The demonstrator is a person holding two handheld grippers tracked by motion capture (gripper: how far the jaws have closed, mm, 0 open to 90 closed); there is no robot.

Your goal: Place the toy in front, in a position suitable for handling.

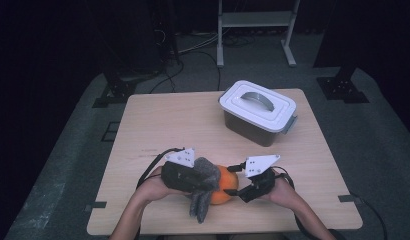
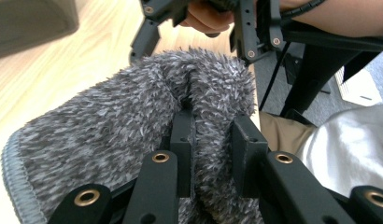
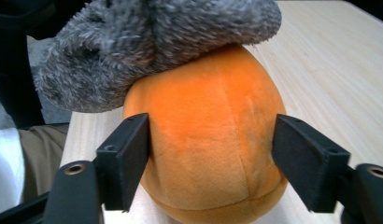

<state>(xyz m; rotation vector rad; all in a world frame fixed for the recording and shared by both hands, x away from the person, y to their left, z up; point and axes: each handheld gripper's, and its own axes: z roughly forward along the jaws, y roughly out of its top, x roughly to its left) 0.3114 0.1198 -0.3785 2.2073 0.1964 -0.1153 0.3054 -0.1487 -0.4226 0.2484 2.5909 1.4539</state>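
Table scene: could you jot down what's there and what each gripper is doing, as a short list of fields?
Table: light wood
Left gripper: shut on grey fluffy cloth
Right gripper: jaws astride the orange plush ball; left pad touches, right pad looks just clear
Cloth: draped over the ball's top
Far side: lidded container, handle on lid

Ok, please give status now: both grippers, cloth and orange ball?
Left gripper shut on grey cloth. Right gripper around orange plush ball, grip unclear. Cloth draped over ball.
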